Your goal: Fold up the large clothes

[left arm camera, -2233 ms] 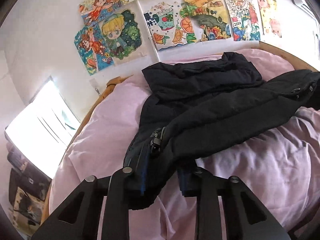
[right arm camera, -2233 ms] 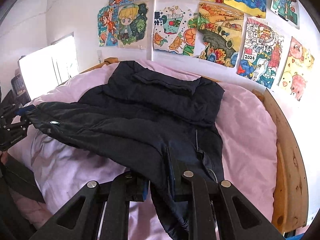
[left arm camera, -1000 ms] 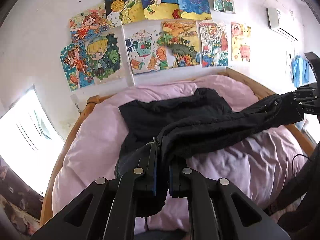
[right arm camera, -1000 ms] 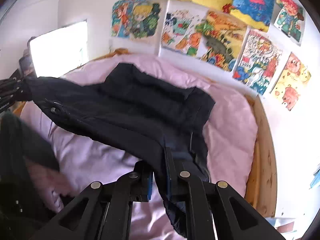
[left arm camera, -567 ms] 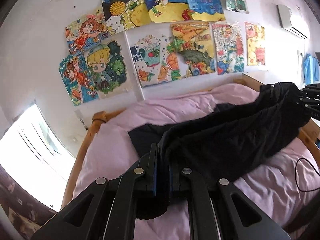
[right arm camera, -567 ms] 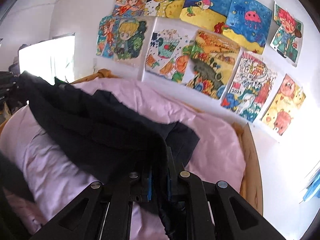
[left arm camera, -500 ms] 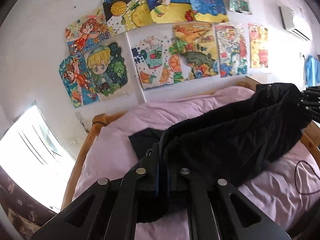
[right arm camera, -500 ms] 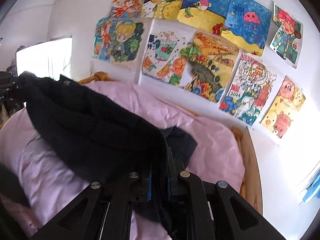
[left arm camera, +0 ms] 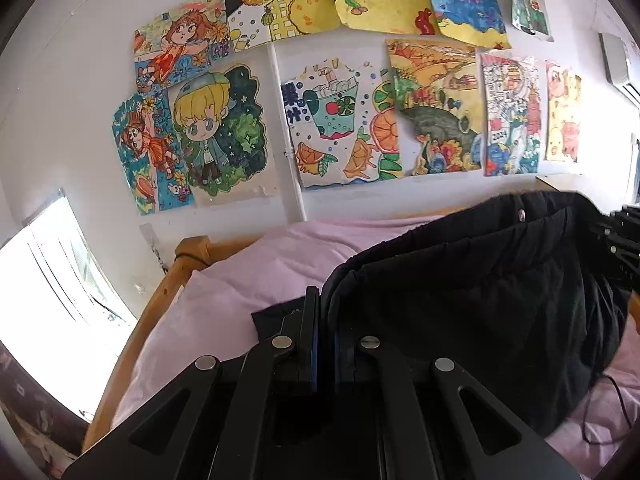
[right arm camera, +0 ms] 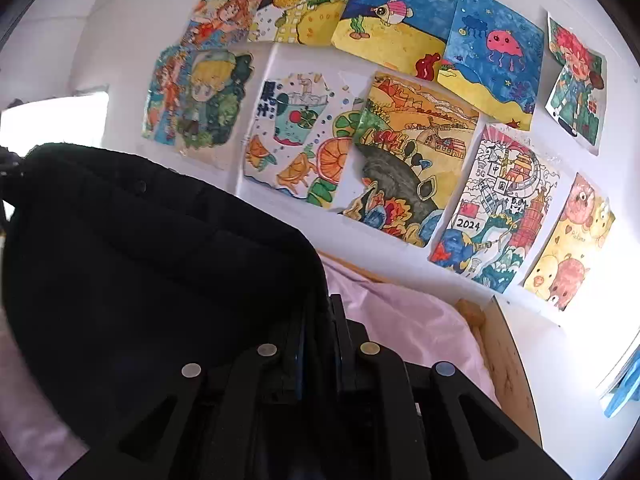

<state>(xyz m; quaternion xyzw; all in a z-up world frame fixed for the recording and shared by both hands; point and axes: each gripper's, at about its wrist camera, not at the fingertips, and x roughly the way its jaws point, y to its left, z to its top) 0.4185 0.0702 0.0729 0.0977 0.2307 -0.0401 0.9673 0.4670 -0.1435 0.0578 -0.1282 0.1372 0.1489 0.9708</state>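
Observation:
A large black padded jacket (left arm camera: 472, 312) hangs stretched between my two grippers, lifted above the pink bed (left arm camera: 248, 280). My left gripper (left arm camera: 326, 320) is shut on one end of its edge. My right gripper (right arm camera: 320, 320) is shut on the other end, and the jacket (right arm camera: 140, 264) fills the left of the right wrist view. The right gripper also shows at the right edge of the left wrist view (left arm camera: 624, 240). The part of the jacket lying on the bed is mostly hidden by the raised fabric.
The bed has a wooden frame (left arm camera: 160, 300) with its far side against a white wall covered in children's drawings (left arm camera: 340, 128). A bright window (left arm camera: 52, 280) is on the left. A thin black cable (left arm camera: 600, 412) lies on the bedding. The frame's right board (right arm camera: 508, 360) borders the bed.
Both grippers have lifted the jacket's held edge higher and carried it toward the wall. The jacket now hangs as a raised curtain and hides most of the bed behind it.

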